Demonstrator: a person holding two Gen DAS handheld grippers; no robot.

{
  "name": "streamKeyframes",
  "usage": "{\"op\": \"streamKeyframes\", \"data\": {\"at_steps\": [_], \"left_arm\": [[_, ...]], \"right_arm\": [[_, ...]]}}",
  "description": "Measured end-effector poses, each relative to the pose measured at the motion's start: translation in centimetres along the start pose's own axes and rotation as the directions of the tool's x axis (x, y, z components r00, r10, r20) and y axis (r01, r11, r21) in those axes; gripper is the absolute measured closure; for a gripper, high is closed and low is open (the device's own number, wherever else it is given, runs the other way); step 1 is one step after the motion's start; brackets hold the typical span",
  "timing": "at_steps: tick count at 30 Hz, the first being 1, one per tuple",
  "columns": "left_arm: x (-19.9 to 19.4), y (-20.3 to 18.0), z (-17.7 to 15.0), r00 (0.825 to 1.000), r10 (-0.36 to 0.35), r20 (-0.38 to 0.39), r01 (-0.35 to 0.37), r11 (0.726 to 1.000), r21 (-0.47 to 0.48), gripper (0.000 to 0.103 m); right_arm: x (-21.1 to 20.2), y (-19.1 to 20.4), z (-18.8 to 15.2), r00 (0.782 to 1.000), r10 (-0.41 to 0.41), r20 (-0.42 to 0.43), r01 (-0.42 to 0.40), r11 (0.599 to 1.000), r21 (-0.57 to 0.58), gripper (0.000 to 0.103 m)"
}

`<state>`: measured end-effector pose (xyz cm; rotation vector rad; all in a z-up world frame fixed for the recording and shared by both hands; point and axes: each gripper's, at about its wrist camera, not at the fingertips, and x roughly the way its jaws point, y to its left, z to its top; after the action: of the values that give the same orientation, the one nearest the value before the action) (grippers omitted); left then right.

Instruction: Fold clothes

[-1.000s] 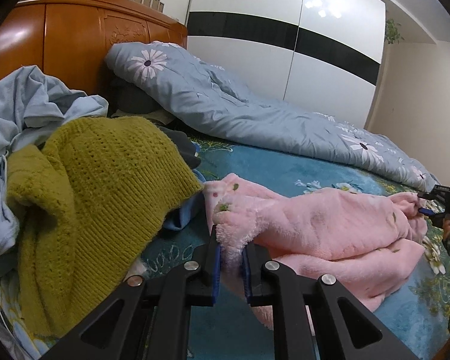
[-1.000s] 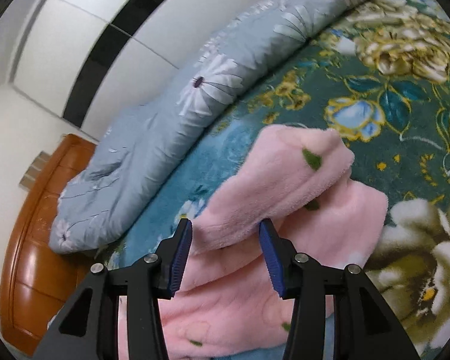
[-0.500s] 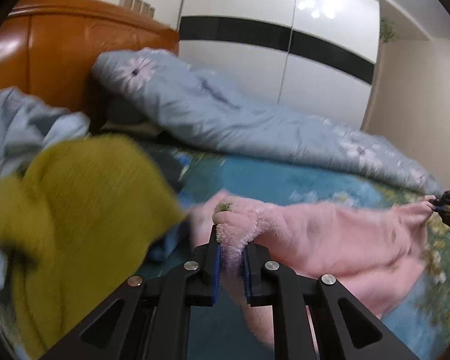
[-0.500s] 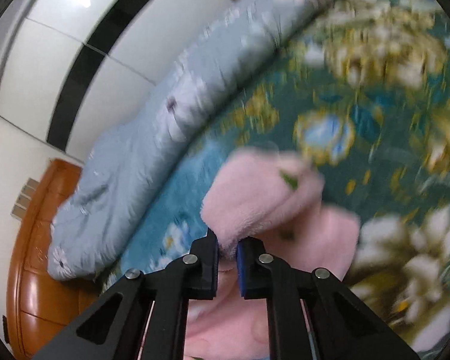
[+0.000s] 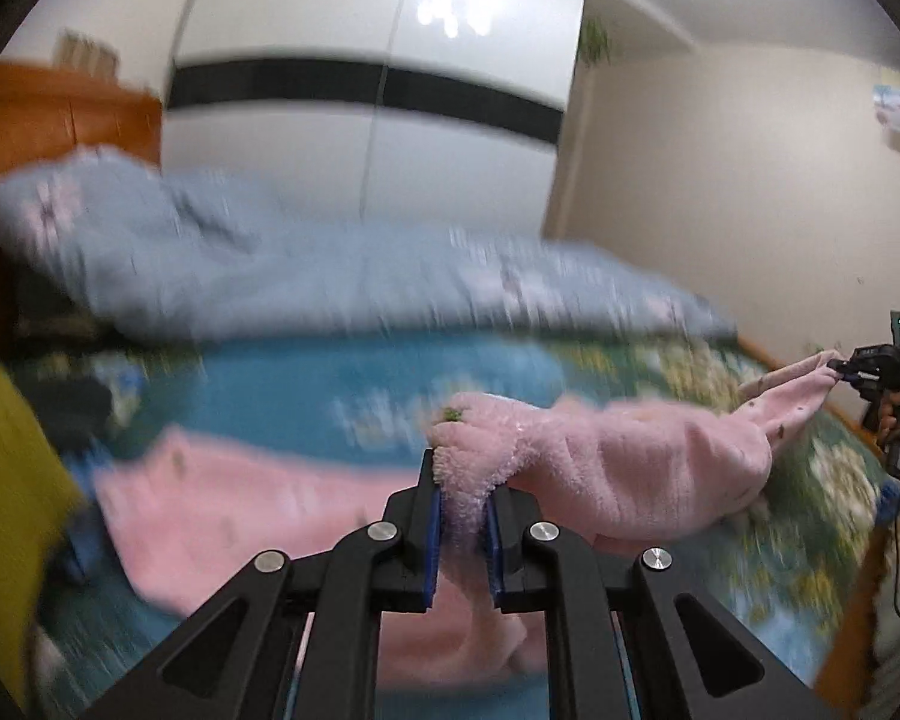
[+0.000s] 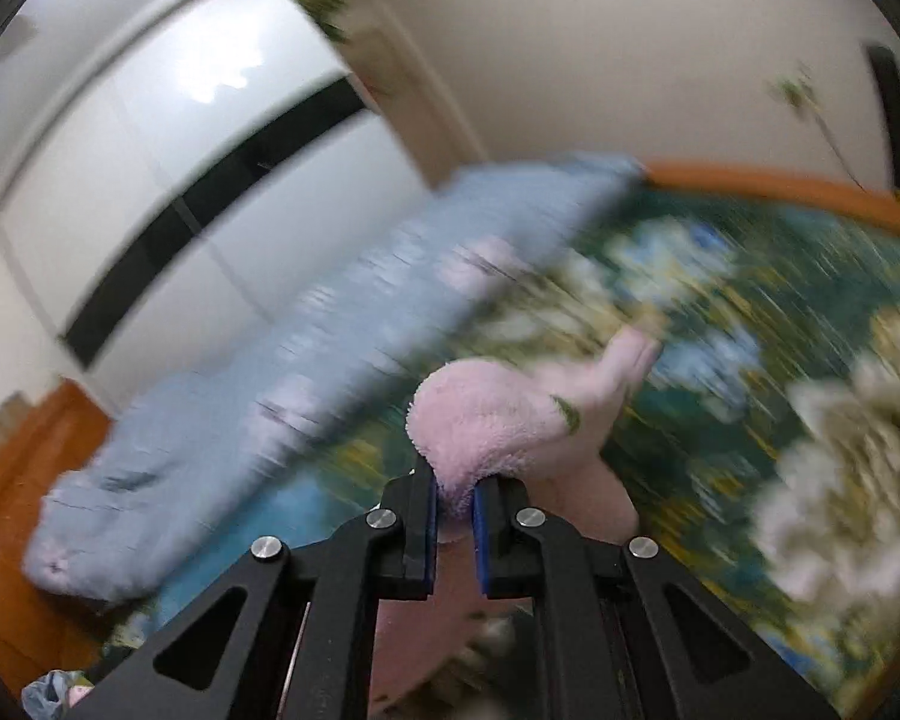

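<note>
A fluffy pink garment point(image 5: 642, 474) with small green spots stretches across the floral bedspread point(image 5: 342, 384). My left gripper point(image 5: 462, 516) is shut on one bunched corner of it. In the left wrist view the other end of the garment is lifted at the far right, pinched by my right gripper point(image 5: 840, 369), which a hand holds. The right wrist view shows that right gripper point(image 6: 453, 501) shut on a thick pink fold of the pink garment point(image 6: 486, 426), raised off the bedspread point(image 6: 750, 324). Both views are motion-blurred.
A pale blue flowered duvet point(image 5: 282, 276) lies along the far side of the bed. An olive knitted sweater point(image 5: 6, 480) sits at the left edge. Behind stand a wooden headboard point(image 5: 42, 120), a white wardrobe point(image 5: 378, 138) with a black band, and the bed's wooden edge point(image 6: 798, 192).
The right gripper has shut on the pink fold it straddled and lifted it. Both grippers have swung aside with the garment, pulling it out longer; the olive sweater has slid to the left edge.
</note>
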<state>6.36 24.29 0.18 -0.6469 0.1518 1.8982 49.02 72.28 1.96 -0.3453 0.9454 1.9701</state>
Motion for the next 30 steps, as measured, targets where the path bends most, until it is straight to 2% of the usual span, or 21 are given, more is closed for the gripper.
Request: {"op": "streamKeyframes", "data": {"at_steps": [2, 6, 8, 11, 14, 16, 18, 20, 22, 25, 28, 30], "left_arm": [[0.4, -0.2, -2.4, 0.998, 0.007, -0.068, -0.007, 1.000, 0.001, 0.090], [0.0, -0.3, -5.5, 0.988, 0.001, -0.152, -0.003, 1.000, -0.013, 0.089], [-0.2, -0.4, -6.9, 0.981, -0.002, -0.193, -0.001, 1.000, -0.019, 0.089], [-0.4, -0.7, -7.2, 0.978, -0.002, -0.207, -0.004, 1.000, -0.030, 0.086], [-1.2, -0.7, -6.9, 0.979, -0.018, -0.205, 0.009, 0.999, -0.042, 0.084], [-1.7, -0.6, -6.9, 0.978, -0.026, -0.207, 0.018, 0.999, -0.042, 0.080], [-2.1, -0.4, -7.0, 0.975, -0.040, -0.218, 0.031, 0.998, -0.047, 0.079], [-3.2, 0.3, -7.3, 0.974, -0.060, -0.218, 0.051, 0.997, -0.050, 0.074], [-4.1, 1.2, -7.5, 0.978, -0.032, -0.208, 0.022, 0.999, -0.048, 0.060], [-5.1, 3.1, -7.8, 0.982, -0.009, -0.191, -0.011, 0.995, -0.104, 0.057], [-4.7, 5.3, -7.6, 0.982, -0.054, -0.181, 0.006, 0.967, -0.254, 0.056], [-3.9, 6.0, -7.6, 0.979, -0.088, -0.185, 0.022, 0.944, -0.329, 0.056]], "right_arm": [[0.5, -4.3, -2.6, 0.997, -0.036, -0.064, 0.041, 0.997, 0.070, 0.093], [0.9, -10.8, -7.7, 0.986, -0.066, -0.152, 0.094, 0.978, 0.185, 0.093], [1.0, -12.2, -9.1, 0.979, -0.073, -0.189, 0.114, 0.970, 0.213, 0.093], [1.0, -12.9, -10.6, 0.970, -0.084, -0.227, 0.133, 0.969, 0.208, 0.091], [0.0, -11.8, -10.6, 0.970, -0.098, -0.221, 0.136, 0.977, 0.165, 0.087], [-1.0, -11.2, -10.6, 0.971, -0.105, -0.214, 0.135, 0.982, 0.129, 0.077], [-2.0, -10.4, -10.6, 0.972, -0.114, -0.206, 0.134, 0.987, 0.087, 0.060], [-3.2, -9.6, -10.7, 0.973, -0.124, -0.194, 0.134, 0.990, 0.041, 0.052], [-4.5, -8.8, -10.8, 0.975, -0.138, -0.175, 0.138, 0.990, -0.008, 0.050], [-5.7, -6.9, -11.0, 0.977, -0.168, -0.129, 0.162, 0.985, -0.058, 0.050], [-5.2, -3.1, -11.6, 0.987, -0.083, -0.140, 0.066, 0.990, -0.121, 0.050], [-3.4, 0.9, -12.6, 0.981, 0.010, -0.192, -0.043, 0.984, -0.171, 0.050]]}}
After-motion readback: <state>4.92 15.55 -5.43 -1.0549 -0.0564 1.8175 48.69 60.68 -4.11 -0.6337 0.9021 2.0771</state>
